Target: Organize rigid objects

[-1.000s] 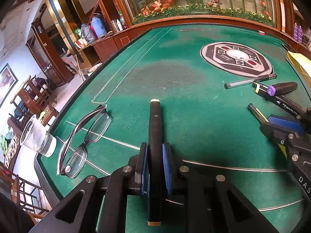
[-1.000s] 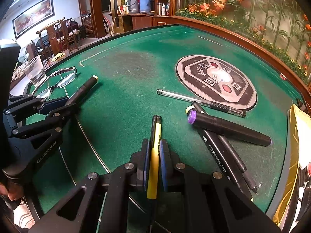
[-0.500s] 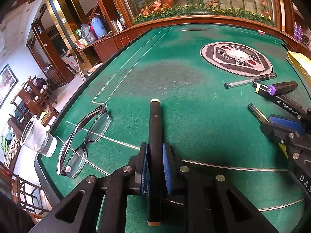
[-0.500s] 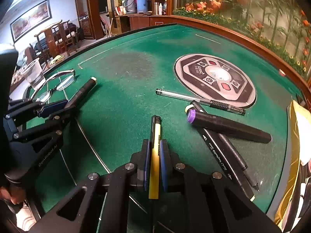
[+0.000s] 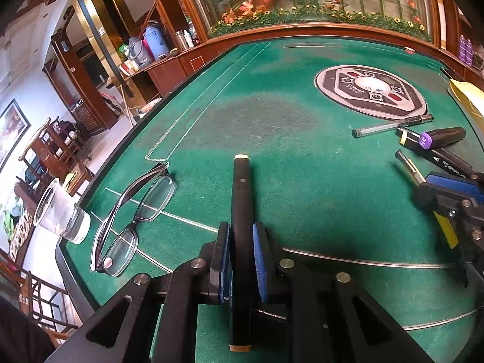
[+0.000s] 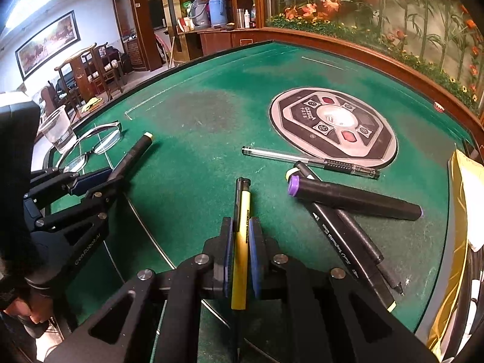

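Left jaws grasp black marker [image 5: 241, 199]; right jaws grasp yellow pen [image 6: 241, 242]; only right view shows hand [image 6: 28, 310]

Between the left gripper's [image 5: 242, 260] jaws a marker [image 5: 241, 199] runs forward; folded glasses [image 5: 133, 217] lie left of them, a plastic cup [image 5: 60, 214] further left. Between the right gripper's [image 6: 241, 257] jaws sits a pen [image 6: 241, 242]; to their right crossed markers [image 6: 351, 199] lie, a gel pen [image 6: 308, 161] ahead.

my left hand-held gripper [image 6: 90, 181]: "GenRobot.AI" | my yellow pen [image 6: 241, 242]: print unreadable | black marker [image 6: 341, 242]: script illegible
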A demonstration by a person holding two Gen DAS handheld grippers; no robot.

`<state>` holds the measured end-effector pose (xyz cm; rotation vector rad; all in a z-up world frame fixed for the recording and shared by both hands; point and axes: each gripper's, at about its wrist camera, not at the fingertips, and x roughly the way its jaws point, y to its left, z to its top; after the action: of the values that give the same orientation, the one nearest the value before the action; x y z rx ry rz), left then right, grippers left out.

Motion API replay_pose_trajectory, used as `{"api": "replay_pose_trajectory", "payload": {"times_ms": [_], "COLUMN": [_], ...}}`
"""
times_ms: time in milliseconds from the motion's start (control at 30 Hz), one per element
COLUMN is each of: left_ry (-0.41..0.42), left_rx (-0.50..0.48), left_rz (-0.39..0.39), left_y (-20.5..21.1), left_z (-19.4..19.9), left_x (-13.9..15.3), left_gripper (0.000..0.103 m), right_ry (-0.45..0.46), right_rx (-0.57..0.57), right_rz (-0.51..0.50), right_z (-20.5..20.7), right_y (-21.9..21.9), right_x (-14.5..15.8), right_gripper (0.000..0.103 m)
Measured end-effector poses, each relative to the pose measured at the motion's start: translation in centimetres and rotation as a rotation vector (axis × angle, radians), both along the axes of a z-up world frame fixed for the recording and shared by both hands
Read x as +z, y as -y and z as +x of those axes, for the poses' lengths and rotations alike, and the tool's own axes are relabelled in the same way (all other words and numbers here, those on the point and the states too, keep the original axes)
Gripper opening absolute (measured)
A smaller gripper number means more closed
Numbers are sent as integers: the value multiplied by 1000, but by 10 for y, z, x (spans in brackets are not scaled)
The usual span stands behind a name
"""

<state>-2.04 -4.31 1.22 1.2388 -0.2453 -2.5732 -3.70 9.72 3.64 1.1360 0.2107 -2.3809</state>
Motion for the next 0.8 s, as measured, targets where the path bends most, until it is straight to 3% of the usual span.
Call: {"api": "replay_pose_trajectory", "payload": {"times_ms": [500,800], "left_ry": [-86,-102], "left_rx": [28,32], "left_rz": [-55,-46], "left_y": [-1,2], "left_z": [12,15], "left_x": [8,11], "left_gripper": [16,16], "right_ry": [-16,-59], "right_rx": [20,12], "right_rz": [-19,-27], "right_z": [6,10], "right_y": [4,4], "right_x": [5,13], "right_gripper": [10,10]}}
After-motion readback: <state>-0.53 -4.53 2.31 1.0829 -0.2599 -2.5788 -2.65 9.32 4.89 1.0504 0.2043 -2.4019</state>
